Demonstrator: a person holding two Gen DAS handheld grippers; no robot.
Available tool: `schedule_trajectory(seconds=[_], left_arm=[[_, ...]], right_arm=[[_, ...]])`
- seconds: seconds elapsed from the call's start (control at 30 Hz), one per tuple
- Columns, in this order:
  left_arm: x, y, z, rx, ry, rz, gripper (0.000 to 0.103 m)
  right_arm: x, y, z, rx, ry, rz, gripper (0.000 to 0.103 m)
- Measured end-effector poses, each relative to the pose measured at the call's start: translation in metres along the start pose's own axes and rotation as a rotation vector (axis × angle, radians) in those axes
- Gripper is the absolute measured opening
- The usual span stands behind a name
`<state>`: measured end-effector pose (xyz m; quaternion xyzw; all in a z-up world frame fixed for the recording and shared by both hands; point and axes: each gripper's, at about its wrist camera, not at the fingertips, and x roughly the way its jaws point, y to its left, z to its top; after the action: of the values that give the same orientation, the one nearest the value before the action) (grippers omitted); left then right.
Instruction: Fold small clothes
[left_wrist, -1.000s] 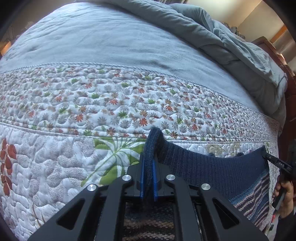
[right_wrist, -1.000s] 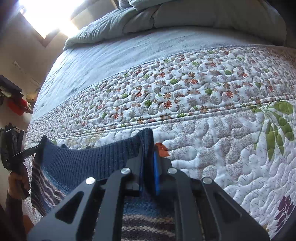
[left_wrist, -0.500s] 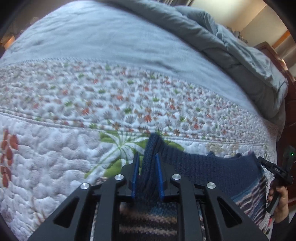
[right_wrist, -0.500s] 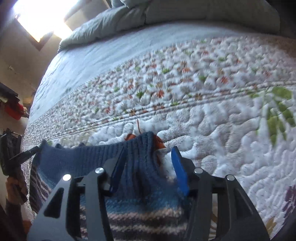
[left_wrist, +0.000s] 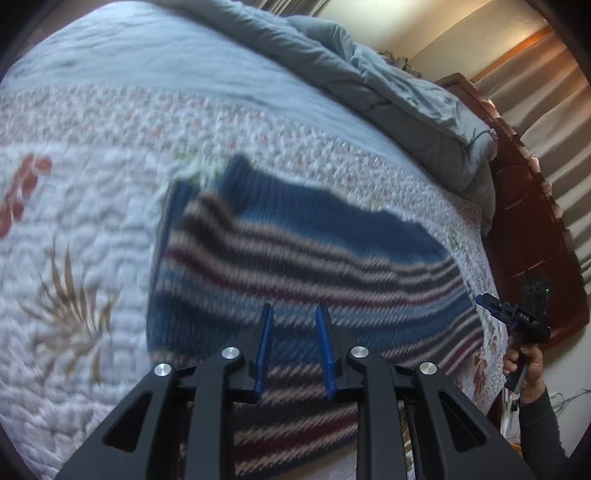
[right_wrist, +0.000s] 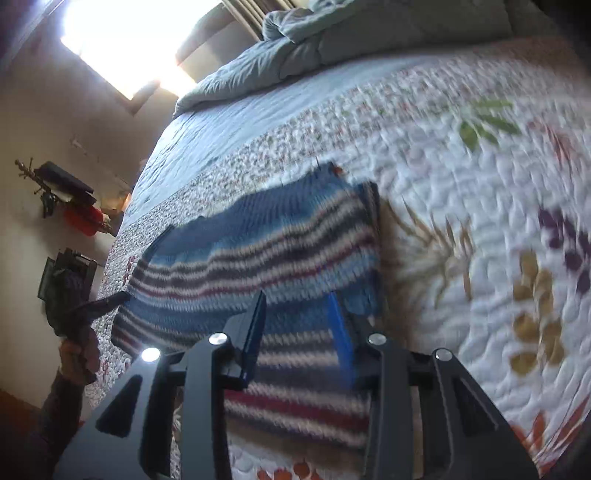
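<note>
A knitted sweater, navy at the top with blue, cream, dark and maroon stripes, lies folded on the flowered quilt. My left gripper hangs above its near left part, its jaws opening, nothing pinched between the blue pads. My right gripper hovers over the sweater's near right part, its jaws closing with a gap left and no cloth between them. Each wrist view shows the other gripper at the sweater's far side edge, held by a hand.
A bunched grey duvet lies at the far end of the bed. A dark wooden bed frame stands on the right, with curtains behind it. A wall shelf with dark and red items and a bright window are on the left.
Both grippers let go of the sweater's navy edge, which dropped onto the quilt. Both drew back toward me and rose a little, so the whole folded sweater now shows.
</note>
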<state>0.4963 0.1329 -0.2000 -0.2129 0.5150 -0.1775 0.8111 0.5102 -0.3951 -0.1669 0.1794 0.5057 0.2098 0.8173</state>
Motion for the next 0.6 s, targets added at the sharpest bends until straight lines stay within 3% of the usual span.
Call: schedule_trajectory(seconds=[0.23, 0.3, 0.37, 0.4, 0.43, 0.47, 0.6], left_arm=[[0.017, 0.03, -0.014, -0.055, 0.002, 0.023, 0.017], [0.016, 0.032, -0.017, -0.067, -0.007, 0.012, 0.016], [0.008, 0.035, -0.017, -0.098, -0.019, -0.017, 0.017], [0.0, 0.034, -0.018, -0.112, -0.037, -0.037, 0.027], [-0.007, 0.034, -0.021, -0.12, -0.051, -0.051, 0.045], [-0.014, 0.033, -0.024, -0.126, -0.067, -0.062, 0.052], [-0.045, 0.036, -0.042, -0.165, -0.095, -0.116, 0.067]], right_arm=[[0.025, -0.047, -0.025, 0.132, 0.034, 0.004, 0.012], [0.023, -0.048, -0.025, 0.15, 0.03, 0.009, 0.011], [0.015, -0.042, -0.024, 0.155, 0.024, 0.009, 0.017], [0.011, -0.039, -0.025, 0.154, 0.019, 0.014, 0.021], [0.003, -0.033, -0.026, 0.145, 0.008, 0.019, 0.029], [-0.005, -0.023, -0.029, 0.127, -0.005, 0.024, 0.032], [-0.017, 0.007, -0.048, 0.076, -0.003, 0.071, 0.032]])
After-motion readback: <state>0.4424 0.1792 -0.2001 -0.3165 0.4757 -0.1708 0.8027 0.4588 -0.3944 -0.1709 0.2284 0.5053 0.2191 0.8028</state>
